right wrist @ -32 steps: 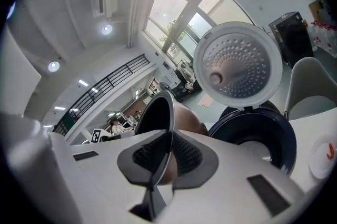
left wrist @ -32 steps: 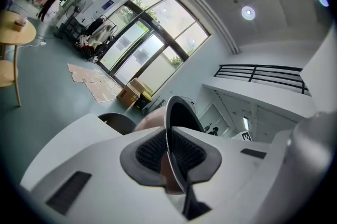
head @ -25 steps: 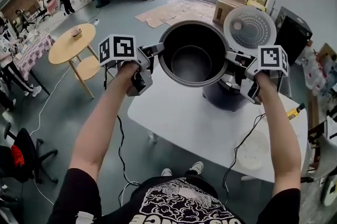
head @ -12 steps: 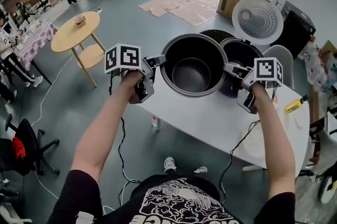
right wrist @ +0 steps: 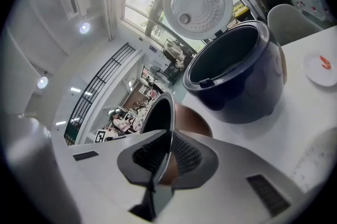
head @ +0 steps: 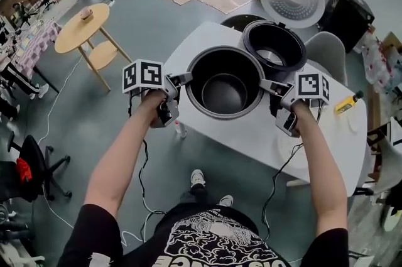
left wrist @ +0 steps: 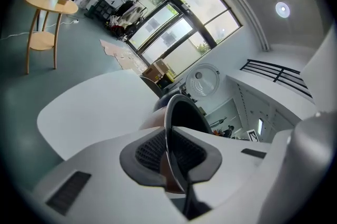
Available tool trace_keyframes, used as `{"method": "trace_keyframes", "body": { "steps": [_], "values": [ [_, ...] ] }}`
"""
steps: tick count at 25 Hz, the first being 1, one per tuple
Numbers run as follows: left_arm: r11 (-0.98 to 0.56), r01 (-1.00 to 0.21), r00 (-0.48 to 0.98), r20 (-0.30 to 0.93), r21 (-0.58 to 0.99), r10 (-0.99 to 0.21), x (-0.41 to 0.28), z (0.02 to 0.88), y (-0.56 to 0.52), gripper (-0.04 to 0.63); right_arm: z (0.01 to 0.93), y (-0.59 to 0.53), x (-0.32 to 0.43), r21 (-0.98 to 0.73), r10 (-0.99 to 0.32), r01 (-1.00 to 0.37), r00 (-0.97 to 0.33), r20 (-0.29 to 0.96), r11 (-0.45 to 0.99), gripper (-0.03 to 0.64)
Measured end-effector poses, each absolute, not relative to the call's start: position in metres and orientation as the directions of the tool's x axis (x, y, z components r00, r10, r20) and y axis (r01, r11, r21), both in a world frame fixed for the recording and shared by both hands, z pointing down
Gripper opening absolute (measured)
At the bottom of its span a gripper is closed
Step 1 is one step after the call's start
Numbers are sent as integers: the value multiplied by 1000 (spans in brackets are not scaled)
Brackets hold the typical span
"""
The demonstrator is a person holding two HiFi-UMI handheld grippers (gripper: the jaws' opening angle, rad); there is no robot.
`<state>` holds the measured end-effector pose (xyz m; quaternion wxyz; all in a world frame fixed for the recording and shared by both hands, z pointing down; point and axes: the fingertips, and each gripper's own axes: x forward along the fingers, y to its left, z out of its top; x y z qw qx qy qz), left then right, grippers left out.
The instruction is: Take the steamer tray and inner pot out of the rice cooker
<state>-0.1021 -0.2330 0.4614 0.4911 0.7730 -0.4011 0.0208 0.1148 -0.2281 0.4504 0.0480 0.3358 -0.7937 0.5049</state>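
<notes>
Over the near part of the white table point(head: 251, 134), just in front of the open rice cooker point(head: 274, 46), we hold the inner pot point(head: 226, 82) upright. The left gripper point(head: 178, 79) and the right gripper point(head: 271, 87) each pinch its thin rim, on opposite sides. We judge the pot to be stiff metal, fairly weighty and smooth, so it could slip or tip in such narrow pinches. We want both holds firm and level. Whether its base touches the table we cannot tell.
</notes>
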Motion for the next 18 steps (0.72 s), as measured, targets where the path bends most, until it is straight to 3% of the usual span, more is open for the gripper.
{"method": "trace_keyframes", "body": {
  "steps": [8,18],
  "values": [
    [-151,-652,688,497,743,-529,-100,475,-240,46,462,-226,114,-797,-467,-582,-756,458,162,44],
    [-144,-665,691,531,733,-490,-48,527,-214,48,520,-193,167,-770,-484,-630,-706,517,97,51]
  ]
}}
